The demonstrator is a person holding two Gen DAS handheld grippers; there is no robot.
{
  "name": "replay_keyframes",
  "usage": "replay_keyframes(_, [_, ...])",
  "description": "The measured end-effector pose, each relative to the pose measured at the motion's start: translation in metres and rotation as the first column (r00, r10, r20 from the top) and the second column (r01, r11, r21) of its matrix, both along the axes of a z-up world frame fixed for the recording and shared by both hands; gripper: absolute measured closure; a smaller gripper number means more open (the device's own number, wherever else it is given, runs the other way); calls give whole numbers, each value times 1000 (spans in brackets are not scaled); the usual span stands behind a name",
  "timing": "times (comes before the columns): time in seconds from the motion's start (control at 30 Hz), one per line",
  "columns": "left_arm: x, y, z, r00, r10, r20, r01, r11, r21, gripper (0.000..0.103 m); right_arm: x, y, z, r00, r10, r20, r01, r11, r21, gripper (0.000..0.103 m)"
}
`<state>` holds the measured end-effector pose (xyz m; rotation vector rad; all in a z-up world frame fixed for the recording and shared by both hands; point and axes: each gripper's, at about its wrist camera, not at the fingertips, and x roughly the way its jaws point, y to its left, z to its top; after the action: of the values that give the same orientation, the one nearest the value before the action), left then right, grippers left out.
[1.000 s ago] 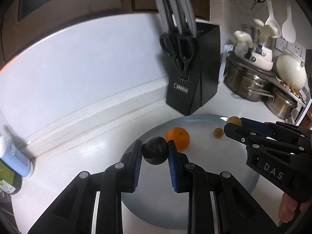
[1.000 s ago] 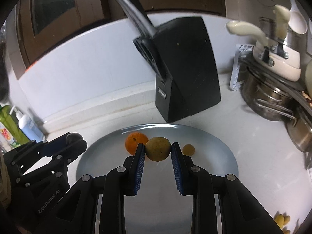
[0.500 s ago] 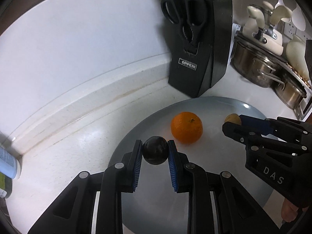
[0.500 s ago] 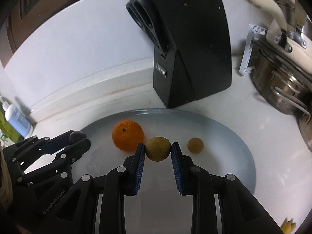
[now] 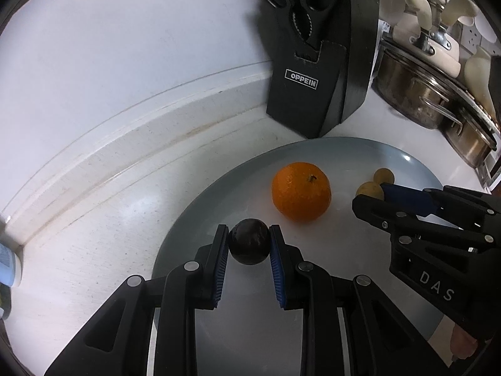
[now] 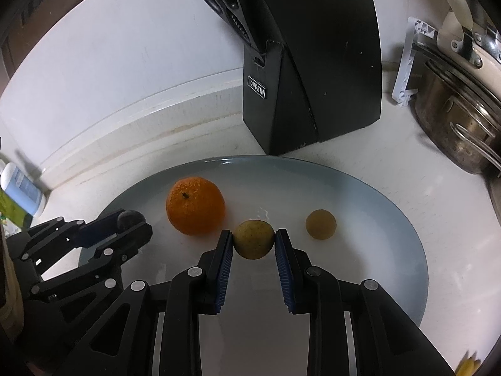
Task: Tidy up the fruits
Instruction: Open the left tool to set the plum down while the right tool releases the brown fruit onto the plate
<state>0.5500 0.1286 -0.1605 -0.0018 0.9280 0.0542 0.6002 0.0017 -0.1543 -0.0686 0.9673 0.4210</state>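
Two fruits have come lower over the plate [image 6: 407, 228]: the left gripper [image 5: 249, 244] clamps a dark plum [image 5: 249, 242] near its left edge, the right gripper [image 6: 254, 240] a yellow-green fruit [image 6: 254, 238] mid-plate. Beyond them an orange [image 6: 195, 206] and a small tan fruit [image 6: 321, 224] already lie on it, so I judge release comes next.

A black OPPEIN knife block [image 6: 310, 72] stands on the white counter [image 5: 94, 250] at the far side, scissors [image 5: 294, 6] slotted in it. Steel pots [image 5: 419, 94] sit stacked at right; a white bottle [image 6: 22, 189] stands far left.
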Motion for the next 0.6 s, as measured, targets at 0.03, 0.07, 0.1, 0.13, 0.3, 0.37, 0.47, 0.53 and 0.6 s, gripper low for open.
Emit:
replay_keyframes(0.03, [0, -1, -1, 1000, 0, 0, 0, 1000, 6, 77, 1, 1, -1, 1000, 1, -2, -1, 1000, 0, 74])
replay_keyframes(0.07, [1, -1, -1, 1000, -1, -1, 1, 1000, 6, 77, 2, 1, -1, 1000, 1, -6, -1, 1000, 0, 74])
replay_keyframes(0.1, [1, -1, -3, 1000, -2, -7, 2, 1000, 1, 77, 2, 1, -2, 1000, 0, -9, 0, 1000, 0, 74])
replay_keyframes(0.13, [2, -1, -3, 1000, -1, -11, 1, 1000, -3, 75, 3, 0, -2, 1000, -2, -10, 2, 1000, 1, 74])
replay_keyframes(0.3, [1, -1, -2, 1000, 8, -5, -8, 1000, -8, 60, 3, -1, -2, 1000, 3, -9, -3, 1000, 0, 71])
replay_keyframes(0.37, [-2, -1, 0, 1000, 15, 1, -15, 1000, -7, 57, 2, -1, 0, 1000, 9, -6, -9, 1000, -5, 66])
replay_keyframes(0.47, [-7, 1, 5, 999, 34, 19, -34, 999, -2, 53, -4, -2, 4, 1000, 2, 14, -2, 1000, -17, 66])
replay_keyframes(0.53, [-12, 3, 12, 998, 47, 33, -46, 999, -3, 50, -8, -5, 7, 1000, -2, 29, 3, 1000, -29, 66])
replay_keyframes(0.6, [-17, 4, 19, 997, 56, 52, -56, 998, 8, 50, -13, -8, 10, 999, -12, 44, 14, 999, -38, 66])
